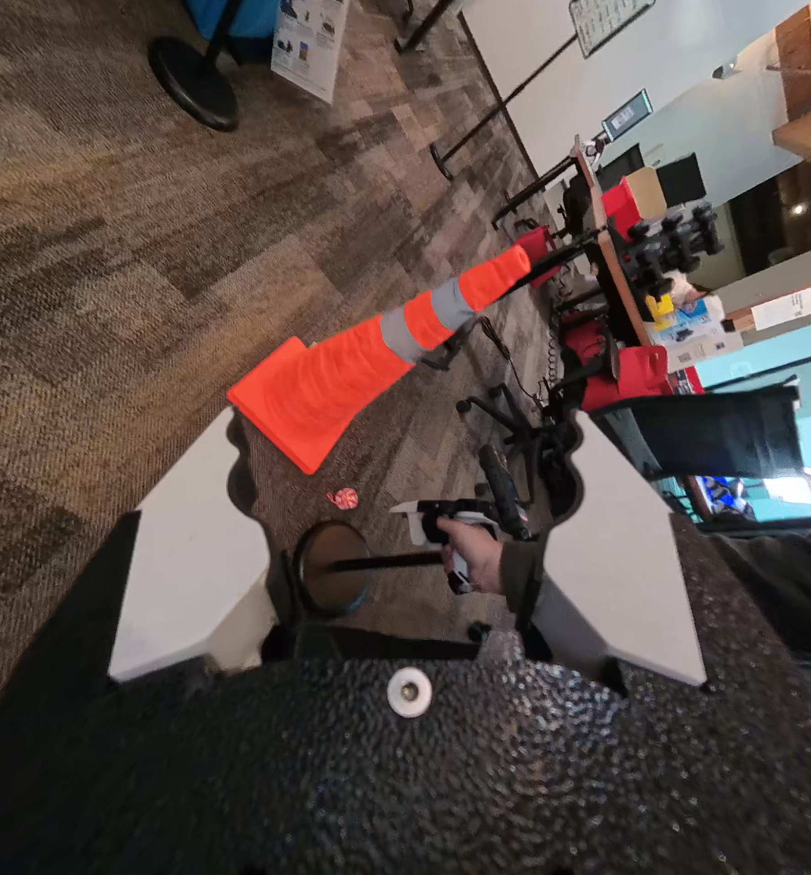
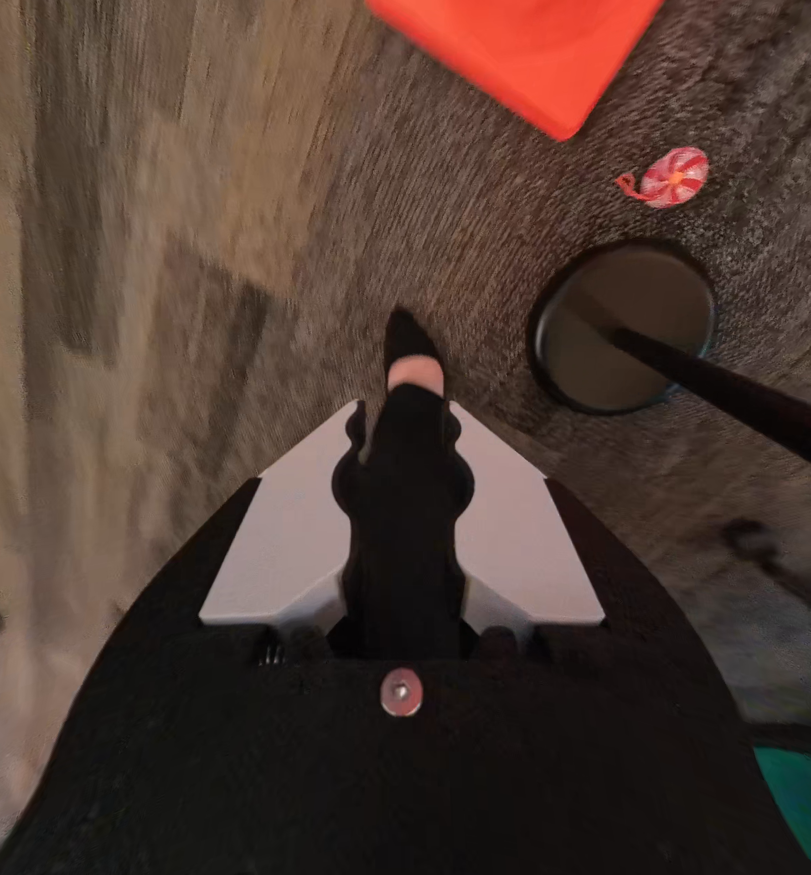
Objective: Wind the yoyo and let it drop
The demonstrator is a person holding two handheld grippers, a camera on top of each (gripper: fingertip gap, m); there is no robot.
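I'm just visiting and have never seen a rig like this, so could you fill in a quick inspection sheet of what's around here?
Surface: brown patterned carpet, no table in use.
Job's things: red-and-white yoyo lying flat on the carpet, its red string bunched beside it, nothing touching it.
Clutter: orange traffic cone just beyond the yoyo; round black stand base with a dark pole.
Grippers: left gripper with white fingers wide apart, empty. Right gripper with fingers nearly together, nothing between them; a person's shoe shows past the tips.
Cables: black cords on the floor under the far desk.
Surroundings: a desk with red bins, an office chair, a white wall.
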